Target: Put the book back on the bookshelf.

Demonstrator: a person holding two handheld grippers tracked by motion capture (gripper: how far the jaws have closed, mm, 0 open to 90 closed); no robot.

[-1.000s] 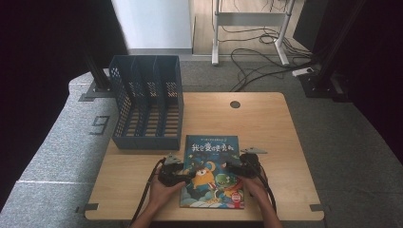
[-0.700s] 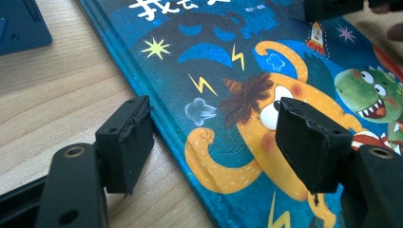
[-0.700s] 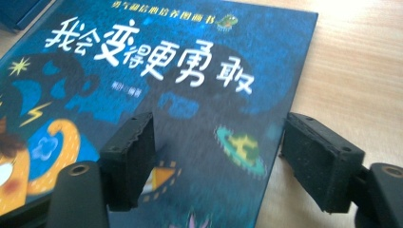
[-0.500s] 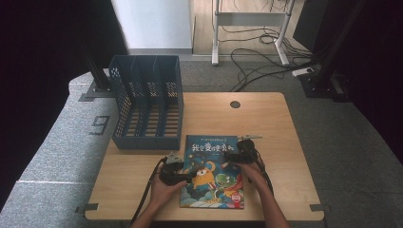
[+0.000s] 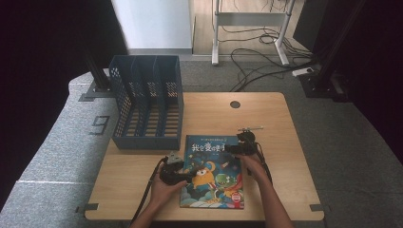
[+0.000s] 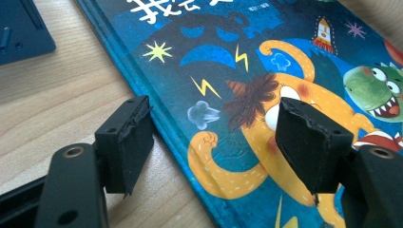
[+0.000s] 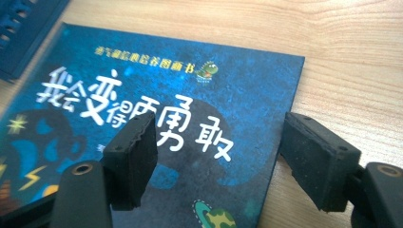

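Note:
A picture book (image 5: 214,175) with a dark blue cover and an orange monster lies flat at the table's front middle. My left gripper (image 5: 188,177) is at the book's left edge. In the left gripper view it (image 6: 214,137) stands open, one jaw over the wood and the other over the book (image 6: 285,57). My right gripper (image 5: 229,148) is at the book's far right corner. In the right gripper view it (image 7: 218,152) is open astride the book's (image 7: 190,95) right edge. Its jaws have just been closing slightly, with no pad pressing on the cover.
A blue mesh file rack (image 5: 147,95) with several slots stands at the back left of the wooden table (image 5: 266,118). A round cable hole (image 5: 235,104) sits near the far edge. Cables and desk legs lie on the floor beyond.
My right gripper has moved from the book's right side toward its far right corner. The left gripper and the book have stayed where they were.

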